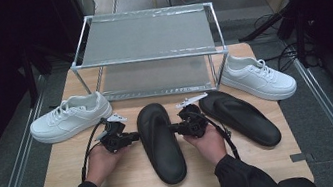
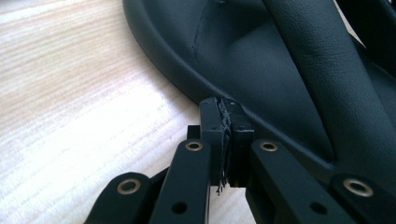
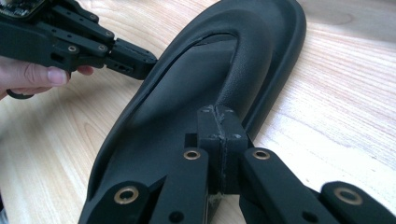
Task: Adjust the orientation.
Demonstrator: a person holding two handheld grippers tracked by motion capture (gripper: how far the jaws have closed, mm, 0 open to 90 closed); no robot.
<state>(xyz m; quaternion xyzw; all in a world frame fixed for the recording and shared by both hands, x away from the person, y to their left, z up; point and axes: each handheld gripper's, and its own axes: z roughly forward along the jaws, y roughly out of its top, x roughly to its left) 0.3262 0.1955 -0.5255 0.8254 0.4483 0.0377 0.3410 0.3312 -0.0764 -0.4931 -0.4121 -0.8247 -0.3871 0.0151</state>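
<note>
Pressing in from both sides, the left hand-held gripper (image 1: 133, 137) and right hand-held gripper (image 1: 175, 128) are flanking the near slipper (image 1: 160, 141), each with jaws fully closed and gripping nothing; their tips are touching or nearly touching its rim. The slipper is lying flat on the surface (image 1: 132, 180), in front of the rack (image 1: 147, 51), with a second slipper (image 1: 245, 116) at its right and sneakers (image 1: 69, 118) beyond. Squeezing unevenly is likely to make the soft slipper buckle or slide out sideways.
</note>
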